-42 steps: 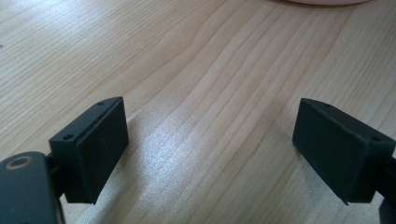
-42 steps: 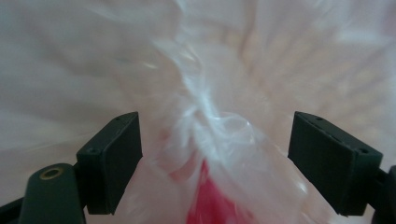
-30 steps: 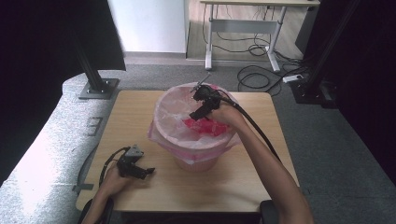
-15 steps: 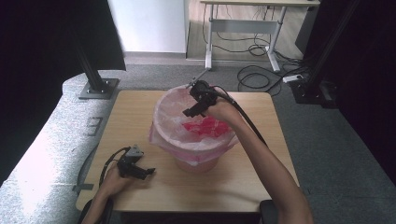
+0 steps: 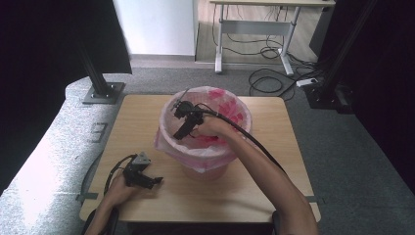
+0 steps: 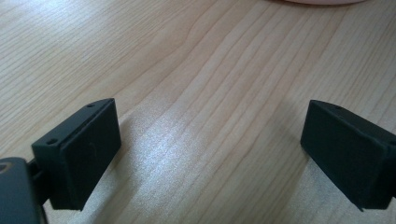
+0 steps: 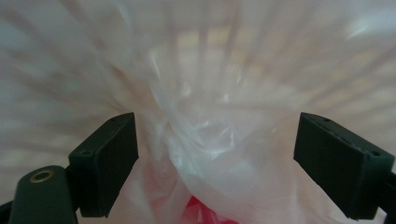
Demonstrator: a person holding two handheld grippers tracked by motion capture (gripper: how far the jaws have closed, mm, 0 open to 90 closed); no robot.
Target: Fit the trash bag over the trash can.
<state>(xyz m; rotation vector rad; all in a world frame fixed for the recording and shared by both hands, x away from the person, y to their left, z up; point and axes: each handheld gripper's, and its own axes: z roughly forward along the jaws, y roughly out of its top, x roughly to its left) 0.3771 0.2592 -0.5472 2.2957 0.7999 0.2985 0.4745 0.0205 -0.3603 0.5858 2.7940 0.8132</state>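
High view is showing a round pink bin (image 5: 205,169) standing mid-table on the pale wooden table (image 5: 147,117), lined with a thin translucent pink plastic bag (image 5: 230,105) whose edge is folding over the bin's rim. The right gripper (image 5: 182,131) is reaching down into the bin's mouth at its left side, cable trailing back along the forearm. Right gripper view is looking along its jaws at crumpled, filmy liner (image 7: 205,140) bunching between them (the picture is blurring, so fine detail is lost); the jaws have just been opening and are standing wide, with the film lying between them but the pads not pressing on it. A scrap of red (image 7: 201,215) is peeking out low down, and what it is I cannot tell.

The left gripper (image 5: 147,180) is resting on the table near the front left corner, well apart from the bin. Left gripper view is showing its jaws wide over bare wood grain, holding nothing.

As a judgement: the liner is already draped over most of the rim, so the fitting seems well along. What seems left is pressing the loose, bunched film down into the bin and smoothing the left side of the rim.
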